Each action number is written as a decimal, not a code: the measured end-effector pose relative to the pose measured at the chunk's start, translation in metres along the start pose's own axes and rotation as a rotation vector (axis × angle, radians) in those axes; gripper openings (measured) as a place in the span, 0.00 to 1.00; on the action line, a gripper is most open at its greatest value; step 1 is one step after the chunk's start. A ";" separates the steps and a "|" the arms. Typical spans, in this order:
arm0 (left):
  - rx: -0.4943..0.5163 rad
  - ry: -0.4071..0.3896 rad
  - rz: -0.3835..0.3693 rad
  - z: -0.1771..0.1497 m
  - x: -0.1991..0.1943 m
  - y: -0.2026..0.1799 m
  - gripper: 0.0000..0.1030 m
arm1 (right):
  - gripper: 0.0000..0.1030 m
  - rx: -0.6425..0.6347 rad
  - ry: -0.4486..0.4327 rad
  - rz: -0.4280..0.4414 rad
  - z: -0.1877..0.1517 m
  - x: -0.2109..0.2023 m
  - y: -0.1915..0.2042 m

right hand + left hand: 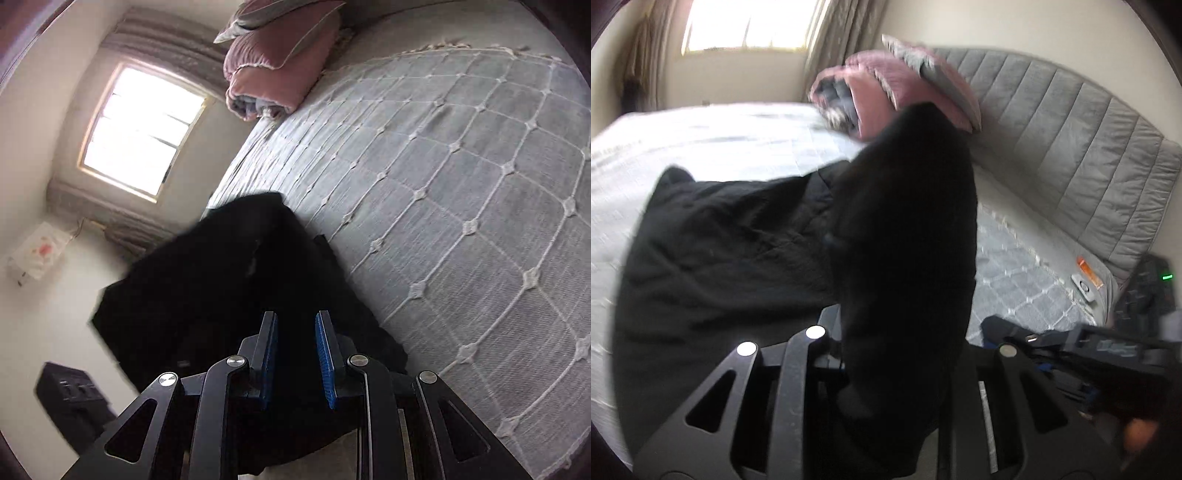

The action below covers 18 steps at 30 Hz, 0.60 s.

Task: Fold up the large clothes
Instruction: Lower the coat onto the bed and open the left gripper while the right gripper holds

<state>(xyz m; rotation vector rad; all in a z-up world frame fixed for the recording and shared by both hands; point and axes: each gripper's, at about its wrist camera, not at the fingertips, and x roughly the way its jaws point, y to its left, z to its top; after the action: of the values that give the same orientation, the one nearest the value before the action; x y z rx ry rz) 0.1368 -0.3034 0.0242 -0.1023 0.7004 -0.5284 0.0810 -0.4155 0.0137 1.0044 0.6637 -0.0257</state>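
We see a black garment point(731, 236) on a bed point(701, 133) covered by a pale grey-blue spread stitched in a white diamond grid. The cloth is matte and so dark that few seams or details show; only soft creases catch the light.

In the left wrist view, part of the garment lies spread flat on the bed, close to the bed's near edge, wide from side to side. From that flat part a thick fold rises and runs toward the camera, its long axis pointing from the pillows point(886, 88) at the bed's far corner down into the left gripper point(894, 387). The fold fills the gap between the fingers and hides the pads, so the left gripper appears clamped on the garment.

In the right wrist view, the garment sits at the bed's edge, on the side nearest the window point(140, 129), and part of it hangs past the edge over the floor. Here its long axis runs along that edge, from the camera toward the window.

The right gripper point(295, 354) has its fingers a little apart, blue pads point(325, 358) bare, with nothing between them; the garment lies beyond and beneath.

A grey padded headboard point(1071, 147) stands behind the pink and grey pillows. The pictures are blurred.
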 end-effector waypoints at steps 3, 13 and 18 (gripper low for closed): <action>0.052 0.033 0.029 -0.021 0.020 -0.014 0.25 | 0.22 0.019 -0.025 -0.029 0.006 -0.028 -0.015; 0.103 0.100 -0.196 -0.032 -0.052 0.002 0.75 | 0.24 -0.039 -0.030 -0.059 0.016 -0.037 -0.018; 0.081 0.080 -0.147 -0.027 -0.096 0.041 0.80 | 0.28 -0.185 -0.080 -0.046 0.015 -0.044 0.008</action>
<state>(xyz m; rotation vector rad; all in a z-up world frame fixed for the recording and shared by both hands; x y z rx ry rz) 0.0759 -0.2180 0.0488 -0.0575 0.7520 -0.7035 0.0554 -0.4353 0.0489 0.8059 0.6043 -0.0433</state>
